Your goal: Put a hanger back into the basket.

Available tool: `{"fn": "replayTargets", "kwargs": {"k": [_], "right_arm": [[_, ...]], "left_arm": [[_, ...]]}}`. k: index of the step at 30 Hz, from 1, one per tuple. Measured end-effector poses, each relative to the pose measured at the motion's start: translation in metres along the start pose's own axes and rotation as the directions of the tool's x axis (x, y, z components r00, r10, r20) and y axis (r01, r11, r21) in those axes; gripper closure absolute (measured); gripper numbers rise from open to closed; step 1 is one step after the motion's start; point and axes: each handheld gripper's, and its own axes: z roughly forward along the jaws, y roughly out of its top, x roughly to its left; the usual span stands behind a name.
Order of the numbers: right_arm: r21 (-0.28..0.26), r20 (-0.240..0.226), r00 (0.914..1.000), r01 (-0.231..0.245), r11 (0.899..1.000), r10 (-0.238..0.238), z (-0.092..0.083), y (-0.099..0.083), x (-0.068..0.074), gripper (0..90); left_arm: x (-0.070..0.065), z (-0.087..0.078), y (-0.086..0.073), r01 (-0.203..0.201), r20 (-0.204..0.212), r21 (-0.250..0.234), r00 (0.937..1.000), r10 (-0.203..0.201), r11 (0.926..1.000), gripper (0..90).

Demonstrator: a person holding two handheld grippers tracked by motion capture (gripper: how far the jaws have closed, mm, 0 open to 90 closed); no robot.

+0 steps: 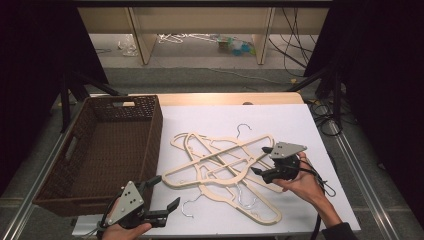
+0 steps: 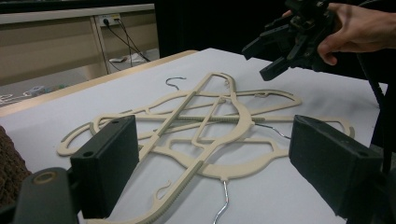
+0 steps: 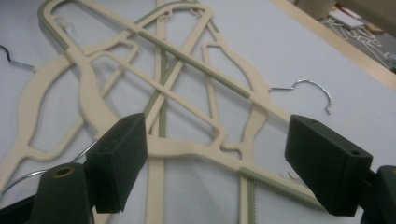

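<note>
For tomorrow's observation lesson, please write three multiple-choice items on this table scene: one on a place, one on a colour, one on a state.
1. Where does the basket stand relative to the hangers?
A. left of them
B. right of them
C. on top of them

2. What colour are the hangers' bodies?
A. red
B. cream
C. blue

3. How are the right gripper's jaws?
A. shut on a hanger
B. shut on nothing
C. open

Answers:
1 A, the high view shows the basket at the table's left.
2 B, all views show cream plastic.
3 C, its jaws stand wide apart above the pile.
</note>
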Motion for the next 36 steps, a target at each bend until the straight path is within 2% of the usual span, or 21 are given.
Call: {"fn": "replayTargets", "kwargs": {"k": [2, 4, 5, 6, 8, 9, 10, 12, 13, 15, 18, 20, 21, 27, 30, 32, 34, 36], "right_arm": [[0.024, -0.050, 0.9987, 0.002, 1.000, -0.001, 0.008, 0.000, -0.005, 22.7], [0.056, -0.082, 0.9966, 0.014, 0.998, -0.010, 0.017, -0.001, -0.009, 23.9], [0.074, -0.107, 0.9942, 0.005, 0.997, 0.003, 0.024, -0.002, -0.014, 25.6], [0.067, -0.114, 0.9933, -0.009, 0.998, 0.016, 0.027, -0.003, -0.014, 26.2], [0.062, -0.132, 0.9911, -0.009, 0.998, 0.017, 0.030, -0.004, -0.015, 27.3], [0.078, -0.146, 0.9893, 0.006, 0.997, 0.006, 0.033, -0.004, -0.016, 28.4], [0.084, -0.154, 0.9880, 0.013, 0.996, 0.001, 0.035, -0.004, -0.016, 28.7], [0.098, -0.172, 0.9850, 0.004, 0.995, 0.013, 0.039, -0.005, -0.018, 29.5], [0.109, -0.187, 0.9823, 0.015, 0.994, 0.006, 0.043, -0.008, -0.019, 30.3], [0.118, -0.185, 0.9828, 0.017, 0.993, 0.006, 0.045, -0.009, -0.020, 30.5], [0.133, -0.193, 0.9810, 0.004, 0.991, 0.022, 0.050, -0.013, -0.024, 30.6], [0.130, -0.195, 0.9803, -0.005, 0.991, 0.031, 0.052, -0.014, -0.027, 30.8], [0.129, -0.198, 0.9799, 0.000, 0.992, 0.026, 0.053, -0.014, -0.028, 31.0], [0.146, -0.224, 0.9738, -0.008, 0.989, 0.041, 0.055, -0.019, -0.031, 33.2], [0.147, -0.247, 0.9686, 0.009, 0.989, 0.028, 0.051, -0.020, -0.032, 36.0], [0.163, -0.281, 0.9593, 0.025, 0.986, 0.022, 0.046, -0.022, -0.031, 37.4], [0.177, -0.300, 0.9539, 0.051, 0.983, 0.005, 0.041, -0.022, -0.029, 39.8], [0.179, -0.331, 0.9435, 0.077, 0.981, -0.013, 0.039, -0.022, -0.027, 43.3]], "left_arm": [[0.000, 0.000, 0.000, 0.001, 0.000, 0.004, 1.0000, -0.001, 1.0000, 15.9], [0.000, 0.000, 0.000, 0.003, -0.001, 0.000, 1.0000, -0.003, 1.0000, 16.0], [0.000, 0.000, 0.000, -0.002, -0.001, 0.000, 1.0000, 0.002, 1.0000, 16.0], [0.001, 0.000, 0.000, -0.014, 0.000, 0.004, 0.9999, 0.014, 0.9999, 16.0], [0.001, 0.001, -0.001, -0.009, 0.007, 0.004, 0.9999, 0.009, 1.0000, 16.0], [0.000, 0.001, -0.001, 0.002, 0.011, -0.003, 0.9999, -0.002, 1.0000, 16.0], [0.001, 0.001, -0.001, -0.009, 0.003, 0.005, 1.0000, 0.009, 0.9999, 16.0], [0.000, 0.001, -0.001, -0.011, 0.005, 0.009, 0.9999, 0.011, 0.9999, 16.0], [-0.001, 0.001, -0.001, -0.001, 0.006, 0.011, 1.0000, 0.000, 0.9999, 16.0], [-0.001, 0.001, -0.001, 0.002, 0.006, 0.009, 1.0000, -0.003, 1.0000, 16.0], [0.000, 0.002, -0.001, -0.016, 0.010, 0.016, 0.9998, 0.015, 0.9998, 16.0], [-0.002, 0.002, -0.001, 0.009, 0.008, 0.018, 0.9999, -0.010, 0.9998, 16.0], [-0.001, 0.002, -0.001, -0.006, 0.009, 0.014, 0.9999, 0.006, 0.9999, 16.0], [-0.001, 0.002, -0.001, -0.001, 0.012, 0.015, 0.9999, 0.001, 0.9999, 16.1], [-0.001, 0.002, -0.001, -0.002, 0.012, 0.019, 0.9999, 0.002, 0.9998, 16.1], [-0.001, 0.001, -0.001, 0.005, 0.008, 0.015, 1.0000, -0.005, 0.9999, 16.1], [0.000, 0.001, -0.001, -0.001, 0.008, 0.009, 1.0000, 0.001, 1.0000, 16.1], [0.000, 0.000, -0.001, -0.006, 0.008, 0.014, 1.0000, 0.006, 0.9999, 16.1]]}}
